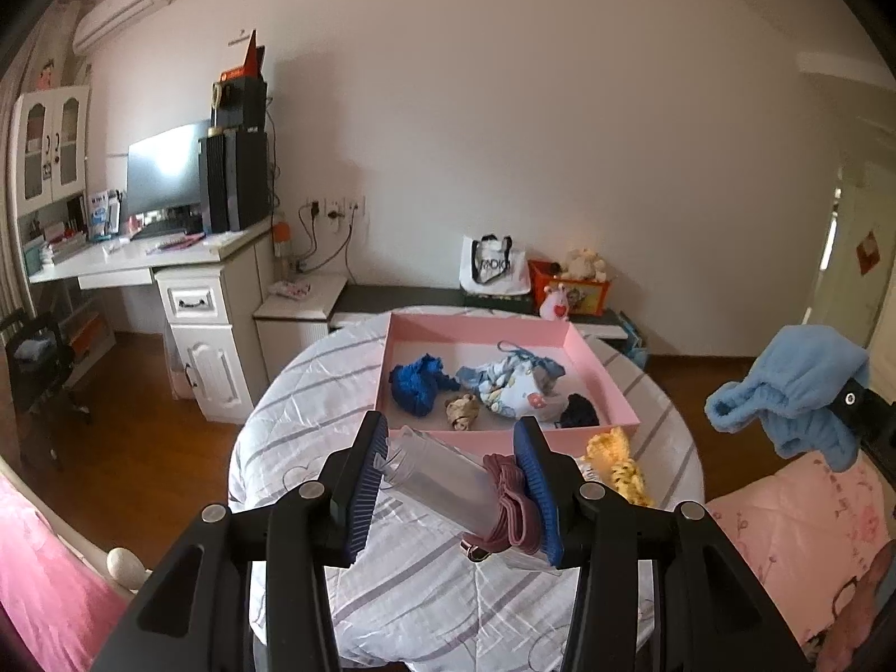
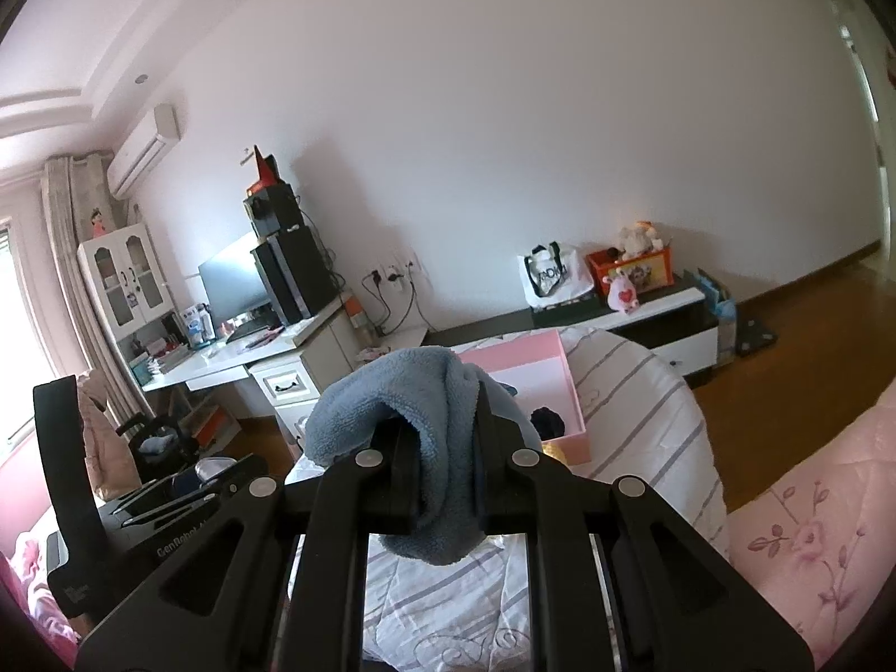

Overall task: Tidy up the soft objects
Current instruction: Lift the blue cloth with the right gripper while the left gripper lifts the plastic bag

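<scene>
My left gripper [image 1: 453, 481] is shut on a clear plastic pouch [image 1: 448, 476] with a folded maroon fabric item [image 1: 512, 504] inside, held above the striped quilt [image 1: 425, 588]. Beyond it the pink tray [image 1: 476, 330] holds a dark blue cloth [image 1: 417, 383], a patterned light blue garment [image 1: 512, 383], a small beige item [image 1: 462, 411] and a black item [image 1: 579, 411]. A yellow knitted piece [image 1: 619, 467] lies beside the tray. My right gripper [image 2: 442, 448] is shut on a light blue fleece cloth [image 2: 414, 409], also in the left wrist view [image 1: 795, 392], raised in the air to the right.
A white desk [image 1: 151, 257] with monitor and cabinets stands at left. A low TV bench [image 1: 425, 297] with a white bag and toy box runs along the wall. A pink bedcover [image 1: 801, 532] lies at right. A black chair [image 1: 39, 358] stands on the wood floor.
</scene>
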`<state>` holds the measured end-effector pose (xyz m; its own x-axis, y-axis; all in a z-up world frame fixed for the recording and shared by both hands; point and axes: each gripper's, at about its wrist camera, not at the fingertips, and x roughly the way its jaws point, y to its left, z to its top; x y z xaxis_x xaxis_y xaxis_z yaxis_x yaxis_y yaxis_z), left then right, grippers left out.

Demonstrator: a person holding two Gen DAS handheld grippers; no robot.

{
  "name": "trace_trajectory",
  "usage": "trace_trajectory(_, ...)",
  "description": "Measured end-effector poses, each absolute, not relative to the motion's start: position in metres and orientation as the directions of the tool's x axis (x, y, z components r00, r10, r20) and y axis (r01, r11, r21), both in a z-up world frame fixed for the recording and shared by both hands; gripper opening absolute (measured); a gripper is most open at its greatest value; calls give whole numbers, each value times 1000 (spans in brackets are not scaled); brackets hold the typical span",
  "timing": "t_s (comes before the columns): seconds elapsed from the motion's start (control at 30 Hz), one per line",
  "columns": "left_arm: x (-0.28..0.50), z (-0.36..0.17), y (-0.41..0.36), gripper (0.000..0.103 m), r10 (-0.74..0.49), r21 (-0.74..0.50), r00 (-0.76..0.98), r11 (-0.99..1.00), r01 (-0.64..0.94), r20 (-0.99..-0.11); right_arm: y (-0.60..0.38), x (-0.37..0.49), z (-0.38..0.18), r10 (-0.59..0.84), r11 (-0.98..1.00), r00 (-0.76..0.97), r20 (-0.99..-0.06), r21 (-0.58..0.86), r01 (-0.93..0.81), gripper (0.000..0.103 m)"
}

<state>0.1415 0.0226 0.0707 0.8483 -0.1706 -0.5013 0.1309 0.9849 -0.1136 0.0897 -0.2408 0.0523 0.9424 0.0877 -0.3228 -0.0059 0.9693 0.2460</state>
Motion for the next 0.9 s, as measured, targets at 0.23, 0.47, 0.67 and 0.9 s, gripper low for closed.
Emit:
trace_trajectory(0.23, 113, 83, 19, 43, -157, -99, 871, 987, 126, -465, -238, 70, 61, 93, 972, 953, -288, 236, -23, 12)
trace_trajectory(0.47, 92, 88, 16, 43, -151, -88, 886, 988, 125, -438, -236, 59, 63, 93, 975, 958, -270, 221, -32, 12)
trace_trajectory(0.67, 87, 90, 13, 43, -148, -87, 890, 989, 123, -431, -234, 56, 63, 94, 975, 958, -271, 217, -34, 12)
trace_trajectory(0.9, 89, 90, 11, 43, -146, -86, 889, 989, 121, -434, -232, 56, 63, 94, 976, 957, -275, 215, -34, 12)
